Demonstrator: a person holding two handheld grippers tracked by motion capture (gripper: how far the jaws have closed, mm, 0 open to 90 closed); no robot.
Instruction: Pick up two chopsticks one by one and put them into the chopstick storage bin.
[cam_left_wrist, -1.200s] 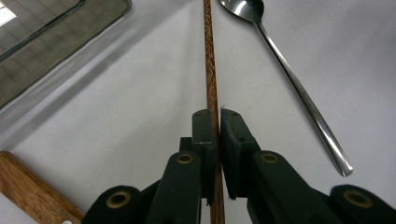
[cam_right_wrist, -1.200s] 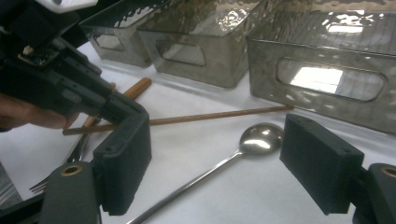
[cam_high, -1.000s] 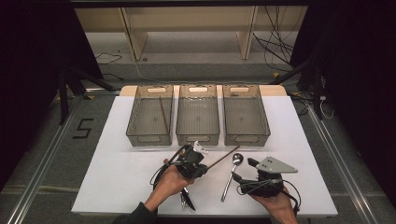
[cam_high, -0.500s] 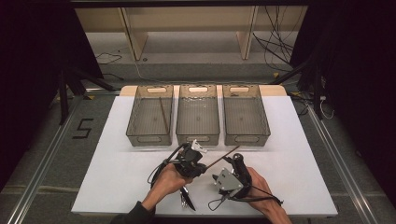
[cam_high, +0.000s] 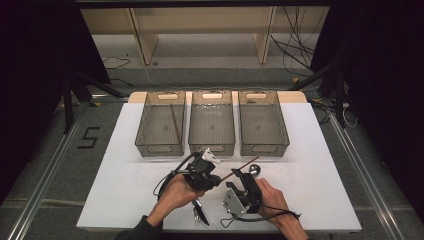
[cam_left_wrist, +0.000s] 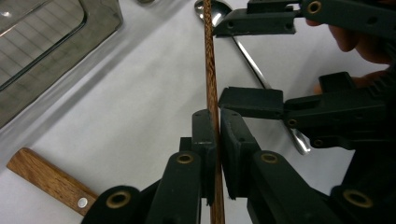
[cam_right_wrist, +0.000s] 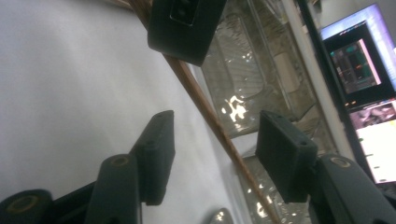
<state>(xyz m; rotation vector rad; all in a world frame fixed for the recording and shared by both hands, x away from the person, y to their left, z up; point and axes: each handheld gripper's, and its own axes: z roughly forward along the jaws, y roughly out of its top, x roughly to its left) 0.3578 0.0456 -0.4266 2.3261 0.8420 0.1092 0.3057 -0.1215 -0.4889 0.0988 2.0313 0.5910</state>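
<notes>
Left gripper (cam_left_wrist: 212, 158) clamps the chopstick (cam_left_wrist: 210, 70) — thin, stiff, slick; right gripper (cam_right_wrist: 212, 154), closing, straddles it at 12 o'clock — untouched.

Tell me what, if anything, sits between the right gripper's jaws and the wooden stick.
Nothing visible does. The wooden stick already runs through the gap of the right gripper, whose jaws have just been closing and stand apart from it on both sides. The left gripper clamps the same stick farther along.
</notes>
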